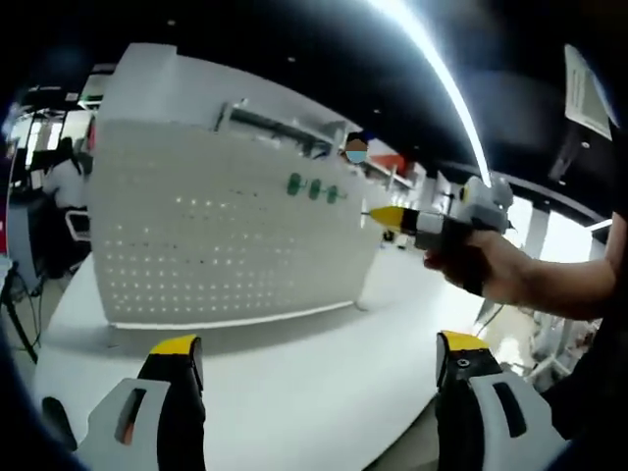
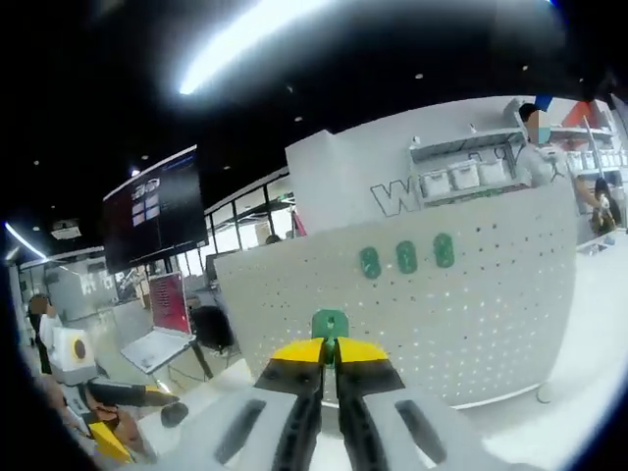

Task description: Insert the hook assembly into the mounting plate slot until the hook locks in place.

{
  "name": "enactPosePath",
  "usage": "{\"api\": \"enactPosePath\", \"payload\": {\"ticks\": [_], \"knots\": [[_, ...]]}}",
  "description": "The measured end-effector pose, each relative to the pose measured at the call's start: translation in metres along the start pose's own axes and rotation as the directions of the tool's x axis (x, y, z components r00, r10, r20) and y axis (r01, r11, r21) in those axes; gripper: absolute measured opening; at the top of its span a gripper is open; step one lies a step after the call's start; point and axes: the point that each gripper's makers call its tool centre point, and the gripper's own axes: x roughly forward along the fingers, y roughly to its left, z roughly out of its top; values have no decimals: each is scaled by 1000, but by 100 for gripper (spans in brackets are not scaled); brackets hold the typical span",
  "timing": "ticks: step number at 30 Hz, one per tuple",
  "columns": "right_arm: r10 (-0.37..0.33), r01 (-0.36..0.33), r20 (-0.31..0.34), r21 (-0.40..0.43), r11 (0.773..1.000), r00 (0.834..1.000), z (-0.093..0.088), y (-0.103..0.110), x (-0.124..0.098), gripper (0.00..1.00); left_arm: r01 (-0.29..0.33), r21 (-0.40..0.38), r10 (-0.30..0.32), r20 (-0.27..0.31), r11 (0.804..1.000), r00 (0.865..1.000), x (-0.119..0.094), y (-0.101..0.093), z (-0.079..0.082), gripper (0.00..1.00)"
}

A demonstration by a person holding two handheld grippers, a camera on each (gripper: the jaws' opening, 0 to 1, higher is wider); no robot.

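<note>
- The white counter (image 1: pixel 294 383) spreads ahead of the left tool and carries the upright panel; in the right gripper view a strip of the counter (image 2: pixel 589 392) runs to the right of the right tool.
- The pegboard (image 1: pixel 226 235), a white perforated panel, stands upright on the counter straight ahead of the left tool; in the right gripper view the pegboard (image 2: pixel 471 294) stands just beyond the right tool's tips.
- The left tool (image 1: pixel 319 358) has its yellow-tipped jaws spread wide apart over bare counter, with nothing between them.
- The right tool (image 2: pixel 329 355) has its yellow-tipped jaws pressed almost together on the hook (image 2: pixel 330 324), a small green piece that sticks up from between the tips in front of the pegboard's lower half.
- In the left gripper view the right tool (image 1: pixel 388 216) comes in from the right, held by a hand (image 1: pixel 491 270), its yellow tip pointing at the pegboard's right edge; whether it touches the board cannot be told.
- Three green hooks (image 1: pixel 314 188) sit in a row on the upper right of the pegboard, just left of that yellow tip; in the right gripper view the same three green hooks (image 2: pixel 406 257) sit above and a little to the right of the held hook.
</note>
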Motion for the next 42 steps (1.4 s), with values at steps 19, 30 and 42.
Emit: {"api": "enactPosePath", "payload": {"ticks": [19,30,42], "knots": [[-142,147,80,-57,987,987,32,-73,30,0,-11,0,11,-7,1000,1000,7,12,7,97],[-196,205,93,-106,973,976,39,-105,42,1,-1,-10,0,-35,1000,999,10,12,3,94],[-243,258,116,-148,955,963,47,-133,58,1,56,29,-54,-74,998,996,24,0,0,94]]}}
